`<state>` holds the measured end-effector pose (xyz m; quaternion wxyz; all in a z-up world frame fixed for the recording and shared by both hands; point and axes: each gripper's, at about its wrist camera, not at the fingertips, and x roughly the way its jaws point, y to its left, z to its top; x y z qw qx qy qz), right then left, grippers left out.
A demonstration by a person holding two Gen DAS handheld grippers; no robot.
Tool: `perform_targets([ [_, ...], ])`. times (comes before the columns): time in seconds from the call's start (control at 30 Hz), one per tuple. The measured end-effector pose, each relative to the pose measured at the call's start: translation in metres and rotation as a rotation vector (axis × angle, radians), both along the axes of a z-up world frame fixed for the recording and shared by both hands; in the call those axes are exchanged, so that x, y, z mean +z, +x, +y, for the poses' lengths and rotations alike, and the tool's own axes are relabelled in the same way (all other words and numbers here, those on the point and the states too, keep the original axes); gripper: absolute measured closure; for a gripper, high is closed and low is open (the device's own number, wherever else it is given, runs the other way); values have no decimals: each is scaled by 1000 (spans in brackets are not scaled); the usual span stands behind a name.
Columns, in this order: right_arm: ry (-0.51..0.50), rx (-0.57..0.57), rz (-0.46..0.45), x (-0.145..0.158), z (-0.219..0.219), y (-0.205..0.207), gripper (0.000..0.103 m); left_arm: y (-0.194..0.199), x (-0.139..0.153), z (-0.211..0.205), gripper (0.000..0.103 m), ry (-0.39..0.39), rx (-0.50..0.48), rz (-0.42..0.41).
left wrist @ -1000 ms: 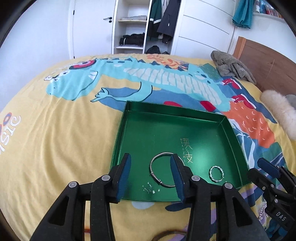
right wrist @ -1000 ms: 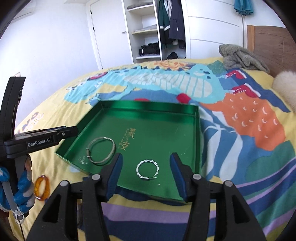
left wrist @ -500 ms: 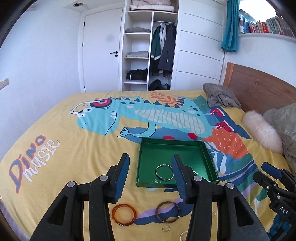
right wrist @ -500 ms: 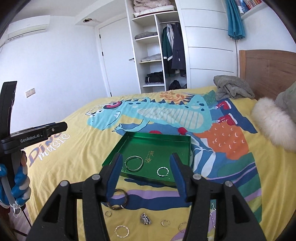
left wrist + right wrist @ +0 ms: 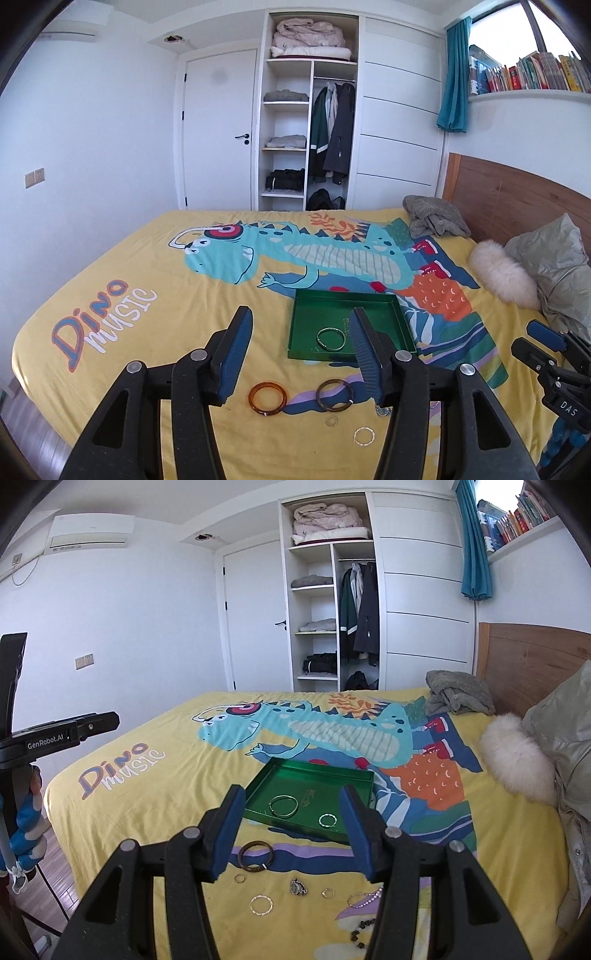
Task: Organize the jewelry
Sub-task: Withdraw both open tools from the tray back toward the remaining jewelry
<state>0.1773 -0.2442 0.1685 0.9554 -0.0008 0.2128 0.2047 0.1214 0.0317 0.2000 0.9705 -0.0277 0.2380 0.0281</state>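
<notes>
On the far left a white wall carries an air conditioner (image 5: 90,531) and a switch plate (image 5: 34,177); dark wooden floor shows below the bed's left edge. A white door (image 5: 218,129) comes next, then an open wardrobe (image 5: 308,133) with folded bedding on top, clothes on shelves and jackets on a rail.

The bed is covered by a yellow duvet (image 5: 155,258) printed with a teal dinosaur and "Dino music".

The left gripper (image 5: 301,350) hangs above the near edge; its jaws have just been opening and stand apart with nothing between them. On the duvet under it lie an amber bangle (image 5: 267,398) and a dark brown bangle (image 5: 334,395), with small rings near them.

The green tray (image 5: 258,788) sits mid-bed, holding a silver bangle (image 5: 283,805) and a twisted silver ring (image 5: 327,820), apart from each other.

The right gripper (image 5: 291,827) is likewise parted and empty; loose rings and a bead strand lie below it.

To the right are a grey garment (image 5: 434,220), a wooden headboard (image 5: 517,199), a fluffy cushion (image 5: 502,275), a teal curtain (image 5: 453,77) and 1 shelf of books (image 5: 524,74).
</notes>
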Motion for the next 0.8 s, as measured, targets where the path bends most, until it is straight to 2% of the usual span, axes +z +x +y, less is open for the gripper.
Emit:
perform_targets([
  [0.23,22,0,-22,13,-10,-30,52,-37,32,-7,49,25,2,-68],
  [0.4,83,0,-68,43,-19,-55,52,-60,62,-12,46,39,-11,-136],
  [0.57,91,-5,-116,70,-21,-78,52,-77,85,-15,44,48,-22,-187],
  [0.67,78,-2,-140,81,-21,-88,52,-80,89,-17,42,58,-25,-200],
  [0.8,64,-4,-147,80,-22,-92,52,-76,80,-20,41,54,-34,-186],
])
